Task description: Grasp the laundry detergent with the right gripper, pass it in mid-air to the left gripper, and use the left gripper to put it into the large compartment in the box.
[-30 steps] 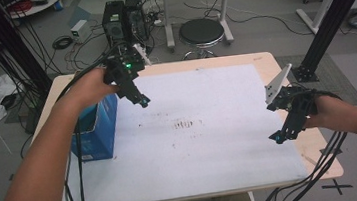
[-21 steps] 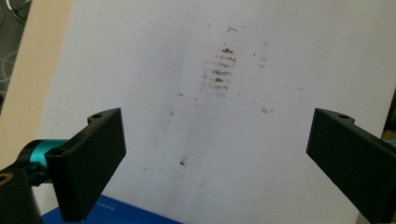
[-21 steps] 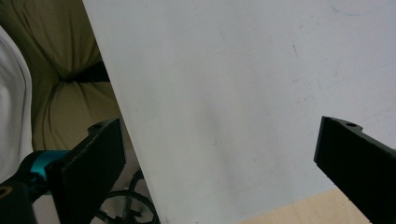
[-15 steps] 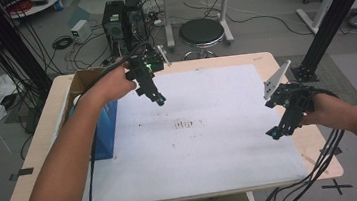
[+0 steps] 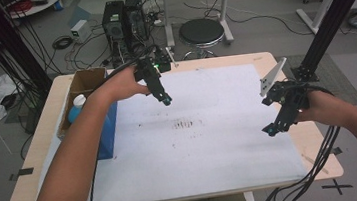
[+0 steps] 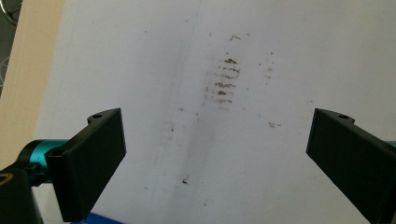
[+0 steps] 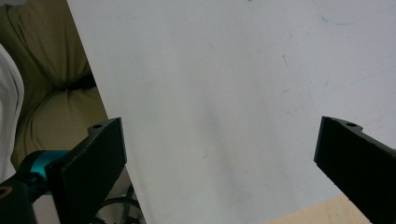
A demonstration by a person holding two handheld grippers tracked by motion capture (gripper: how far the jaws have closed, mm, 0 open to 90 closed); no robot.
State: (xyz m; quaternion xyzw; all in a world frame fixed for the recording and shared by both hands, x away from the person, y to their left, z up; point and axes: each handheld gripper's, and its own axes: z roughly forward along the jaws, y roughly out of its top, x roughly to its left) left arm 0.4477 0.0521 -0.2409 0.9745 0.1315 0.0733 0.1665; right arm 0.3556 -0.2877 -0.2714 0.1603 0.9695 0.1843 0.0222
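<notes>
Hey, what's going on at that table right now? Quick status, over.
Left gripper open, empty, over the white sheet. Right gripper open, empty, near the sheet's right edge. Cardboard box with a bottle at the table's left, untouched. Nothing between them.

Grippers: two are showing, the left gripper and the right gripper, each with its jaws standing wide apart.
Hands: two are holding them, one per gripper.
Tables: one wooden table is standing under them.
White sheets: one sheet is covering most of the tabletop.
Cardboard boxes: one open box is sitting at the table's left edge.
Bottles: one blue bottle with a white cap is standing in that box.
Stools: one round black stool is standing beyond the table.
</notes>
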